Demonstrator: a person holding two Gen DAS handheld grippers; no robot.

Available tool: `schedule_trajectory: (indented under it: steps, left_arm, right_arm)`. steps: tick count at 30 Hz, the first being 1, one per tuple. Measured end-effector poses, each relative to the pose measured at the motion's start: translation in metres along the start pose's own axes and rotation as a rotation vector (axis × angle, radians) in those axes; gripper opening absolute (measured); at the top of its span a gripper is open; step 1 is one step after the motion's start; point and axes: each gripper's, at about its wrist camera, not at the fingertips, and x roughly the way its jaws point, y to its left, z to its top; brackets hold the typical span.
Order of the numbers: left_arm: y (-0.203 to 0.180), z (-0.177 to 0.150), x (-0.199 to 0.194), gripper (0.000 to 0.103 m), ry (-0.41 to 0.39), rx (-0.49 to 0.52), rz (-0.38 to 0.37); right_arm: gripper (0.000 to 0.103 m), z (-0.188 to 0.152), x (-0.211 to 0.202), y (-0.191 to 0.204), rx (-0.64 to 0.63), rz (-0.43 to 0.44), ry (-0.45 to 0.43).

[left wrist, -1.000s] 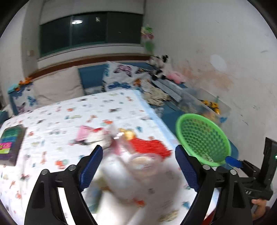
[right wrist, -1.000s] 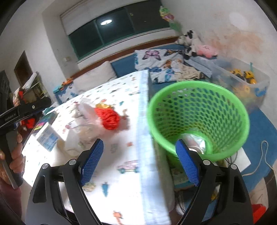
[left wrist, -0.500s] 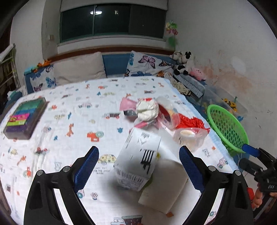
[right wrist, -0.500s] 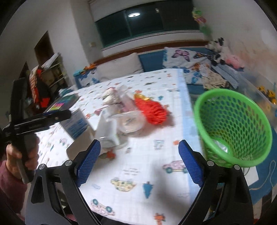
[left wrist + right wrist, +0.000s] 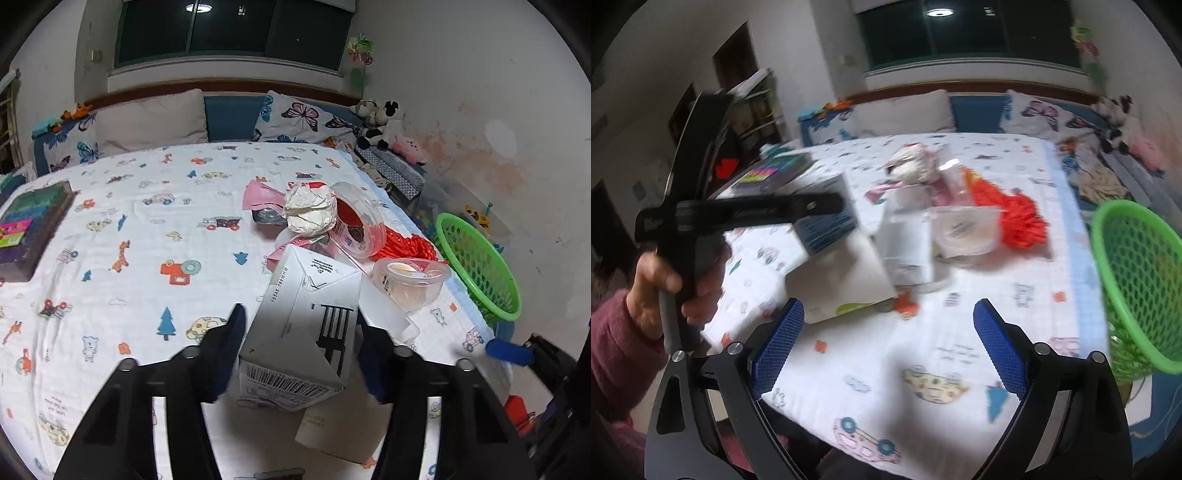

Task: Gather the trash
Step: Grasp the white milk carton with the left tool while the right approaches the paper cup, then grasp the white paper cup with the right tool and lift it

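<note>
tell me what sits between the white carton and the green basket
In the left wrist view, a clear plastic cup sits between the white carton and the green basket.

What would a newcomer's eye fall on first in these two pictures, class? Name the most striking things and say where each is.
First comes the white carton near the front of the bed, with the left tongs closing around it. Behind it lies a heap of trash: a crumpled paper ball, clear plastic cups and a bright red net. The green basket stands beside the bed's right edge, and the right tongs hang open over the printed sheet.
</note>
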Motion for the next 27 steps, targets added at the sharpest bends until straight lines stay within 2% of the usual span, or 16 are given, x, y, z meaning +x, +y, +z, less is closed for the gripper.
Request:
schedule_trajectory:
  steps: [10, 23, 27]
  left_arm:
    - [0.016, 0.005, -0.023, 0.049, -0.053, -0.03, 0.002]
    - [0.036, 0.001, -0.042, 0.049, -0.075, -0.066, 0.02]
    - [0.039, 0.0, -0.042, 0.049, -0.073, -0.07, 0.025]
  right_arm:
    - [0.096, 0.002, 0.043, 0.031, -0.135, 0.058, 0.058]
    - [0.098, 0.01, 0.08, 0.039, -0.22, 0.032, 0.087]
    - [0.091, 0.006, 0.083, 0.043, -0.236, 0.02, 0.092]
